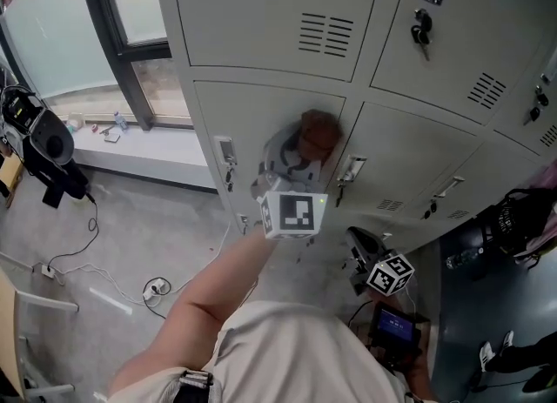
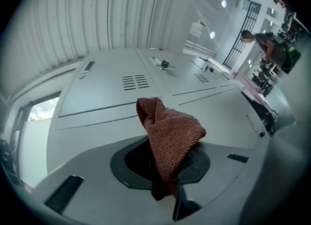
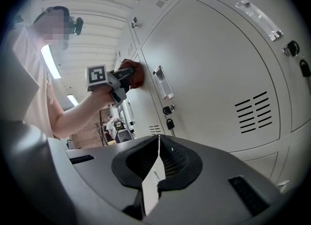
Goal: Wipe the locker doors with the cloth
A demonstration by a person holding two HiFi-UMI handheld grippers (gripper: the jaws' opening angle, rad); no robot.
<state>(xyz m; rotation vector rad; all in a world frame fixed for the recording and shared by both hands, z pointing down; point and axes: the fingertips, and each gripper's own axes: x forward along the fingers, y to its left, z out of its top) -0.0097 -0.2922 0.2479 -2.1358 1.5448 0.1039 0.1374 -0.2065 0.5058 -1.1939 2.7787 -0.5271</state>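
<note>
Hanging low, the right gripper [image 3: 156,170] has its jaws together, empty. Farther out, the left gripper [image 2: 167,175] clamps a rust-brown knitted cloth [image 2: 170,136], bunched end touching the pale grey metal locker door [image 1: 252,123].

Your left gripper [image 2: 167,170] clamps the reddish-brown cloth [image 2: 170,136] at center frame, grey locker doors [image 2: 112,93] filling the view behind it.

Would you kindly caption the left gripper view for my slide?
Left gripper clamps a reddish-brown cloth, facing grey locker doors.
</note>
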